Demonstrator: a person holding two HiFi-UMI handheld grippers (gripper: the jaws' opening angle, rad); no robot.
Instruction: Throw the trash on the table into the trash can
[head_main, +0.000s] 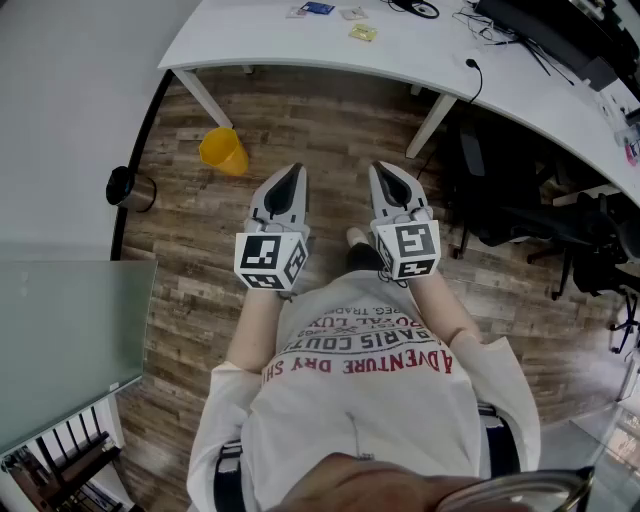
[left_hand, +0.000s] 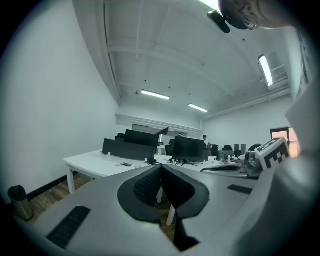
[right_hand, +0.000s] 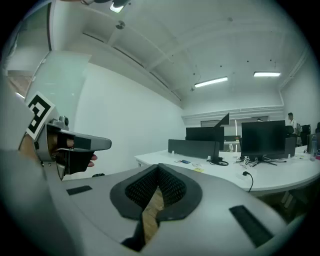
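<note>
We are holding the left gripper (head_main: 292, 171) and the right gripper (head_main: 381, 168) side by side on the near side of the white table (head_main: 270, 45), and their tips are pointing toward its front edge. In the left gripper view the two dark pads are pressing together at the tip and are clamping nothing. In the right gripper view the pads are likewise meeting at the tip, and only the wooden floor (head_main: 330, 125) is showing through the slit beneath them.

The trash is lying on the table, well back from its front edge: a blue piece (head_main: 318, 8), a pale piece (head_main: 354, 13) just beside it, and a yellow piece (head_main: 362, 33) slightly nearer the front edge. A yellow trash can (head_main: 223, 151) is standing on the floor just in front of the table, near its left leg (head_main: 205, 98). A dark cylindrical can (head_main: 130, 188) is standing farther out from the table, beyond the yellow one. Black cables (head_main: 480, 25) are trailing across the right part of the table.
</note>
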